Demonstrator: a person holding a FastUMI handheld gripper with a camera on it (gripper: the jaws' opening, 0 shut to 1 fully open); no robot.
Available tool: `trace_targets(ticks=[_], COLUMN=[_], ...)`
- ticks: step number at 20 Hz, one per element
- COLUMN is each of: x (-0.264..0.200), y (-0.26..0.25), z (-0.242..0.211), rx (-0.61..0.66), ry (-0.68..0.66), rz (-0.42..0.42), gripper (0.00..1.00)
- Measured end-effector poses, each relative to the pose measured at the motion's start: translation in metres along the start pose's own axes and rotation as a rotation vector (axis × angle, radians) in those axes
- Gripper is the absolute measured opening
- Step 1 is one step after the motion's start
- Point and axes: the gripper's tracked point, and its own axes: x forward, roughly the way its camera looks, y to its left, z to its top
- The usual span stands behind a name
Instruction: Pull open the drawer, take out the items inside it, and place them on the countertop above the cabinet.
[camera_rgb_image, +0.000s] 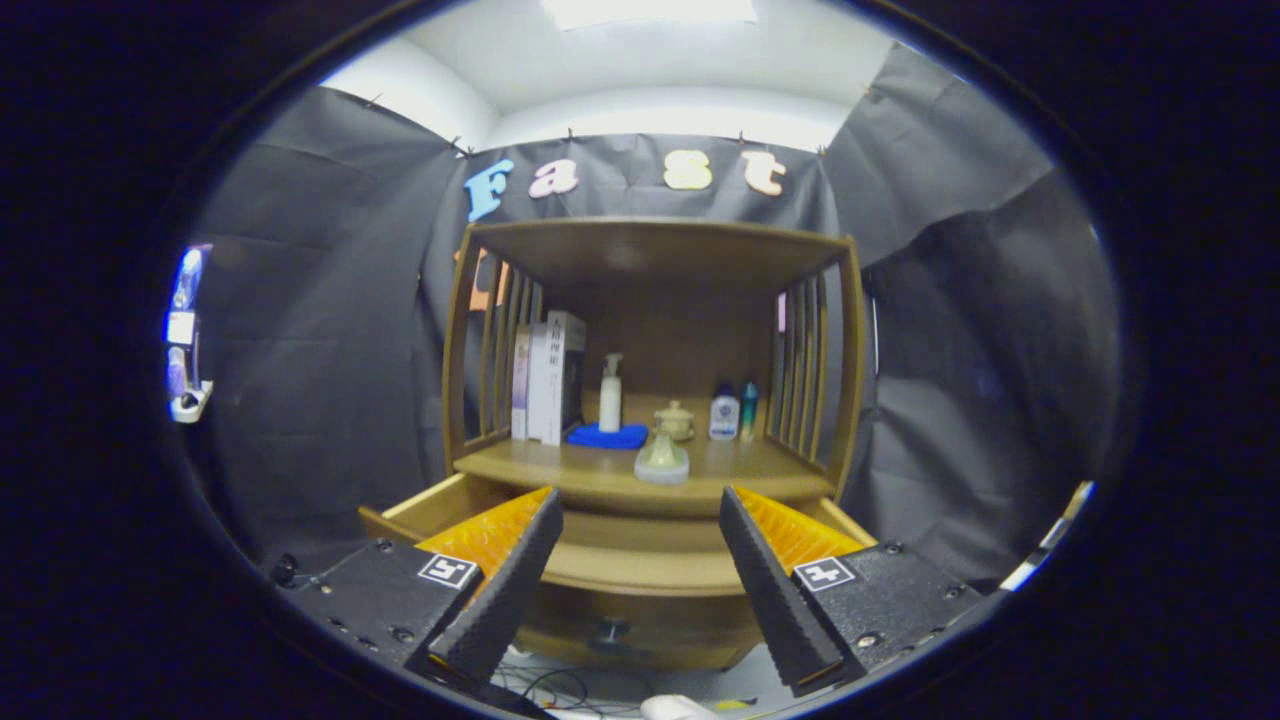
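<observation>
Gripper view: drawer (640, 545) is pulled out toward me from under the countertop (600, 470) of the wooden cabinet (850, 350). I see its front panel and both side walls; I cannot see what lies inside from this angle. A round knob (612, 630) sits low on the front.

My gripper (640, 515) hangs in front of the drawer, fingers spread wide apart, holding nothing. Left fingertip (540, 510) and right fingertip (735, 510) frame the drawer's front edge, not touching it as far as I can tell.

On the countertop, near its front edge, a pale green vase-like piece (662, 458). Just behind it, a small lidded pot (676, 420). To the left, a blue cloth (608, 436) with a white pump bottle (610, 393) standing behind it. Further left, upright books (548, 378) against the slatted side. To the right, a small white bottle (724, 414) and beside it a slim teal bottle (748, 410).

Black cloth wall (320, 330) surrounds the cabinet. Cables (550, 688) lie on the floor below the drawer.
</observation>
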Motion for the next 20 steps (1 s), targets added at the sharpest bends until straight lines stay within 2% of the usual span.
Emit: trace_targets(ticks=[5, 9, 13, 20], x=[-0.005, 0.006, 0.021, 0.040], y=[-0.010, 0.002, 0.011, 0.009], z=[-0.057, -0.092, -0.107, -0.116], rx=[0.026, 0.029, 0.040, -0.004], ry=[0.053, 0.123, 0.144, 0.142], rz=[-0.043, -0.024, -0.026, -0.079], gripper=[1.00, 1.00, 1.00, 1.00])
